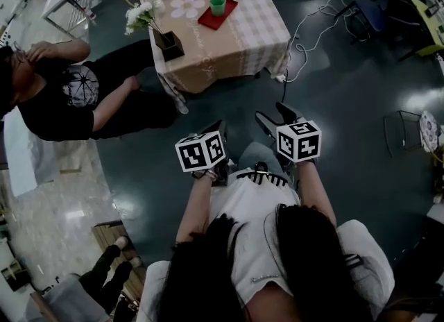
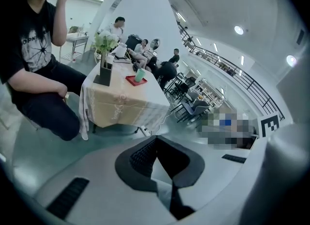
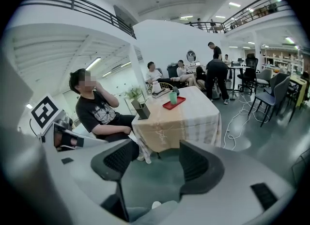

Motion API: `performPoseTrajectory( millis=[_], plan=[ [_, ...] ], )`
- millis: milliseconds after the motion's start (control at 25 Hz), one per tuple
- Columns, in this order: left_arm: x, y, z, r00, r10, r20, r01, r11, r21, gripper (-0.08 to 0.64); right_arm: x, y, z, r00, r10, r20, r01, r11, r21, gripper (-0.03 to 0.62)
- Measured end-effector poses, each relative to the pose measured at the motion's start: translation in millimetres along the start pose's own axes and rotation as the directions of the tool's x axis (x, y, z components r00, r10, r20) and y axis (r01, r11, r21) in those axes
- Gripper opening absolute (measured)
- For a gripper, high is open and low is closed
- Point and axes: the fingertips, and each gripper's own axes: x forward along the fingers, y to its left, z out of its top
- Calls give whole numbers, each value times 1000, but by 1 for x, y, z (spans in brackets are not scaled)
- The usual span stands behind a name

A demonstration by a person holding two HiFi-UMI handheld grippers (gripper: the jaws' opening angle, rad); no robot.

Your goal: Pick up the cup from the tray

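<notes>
My left hand-held gripper (image 2: 156, 146) has its jaws pressed together on nothing, and my right hand-held gripper (image 3: 156, 163) stands with jaws apart and empty. The green cup (image 1: 218, 5) sits upright on the red tray (image 1: 208, 19) on the cloth-covered bench (image 1: 236, 43), well apart from both.

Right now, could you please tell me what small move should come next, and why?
Probably a step toward the table: the green cup stands on the red tray, well beyond the right gripper, whose jaws stand apart and empty.
</notes>
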Motion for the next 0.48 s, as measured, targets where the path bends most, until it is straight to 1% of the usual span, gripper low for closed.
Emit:
performPoseTrajectory(
  millis=[120,280,360,480],
  plan=[
    [0,7,9,1000,16,6,-16,1000,-8,8,1,-5,6,1000,-13,5,13,1000,-17,314],
    [6,15,20,1000,20,10,-20,1000,-22,8,11,-13,22,999,-11,42,10,1000,10,318],
    [11,18,29,1000,21,21,-20,999,-26,8,21,-19,31,999,-12,42,12,1000,-8,318],
    [21,24,50,999,44,33,-42,999,-33,8,41,-26,54,999,5,37,-4,999,-46,324]
  ],
)
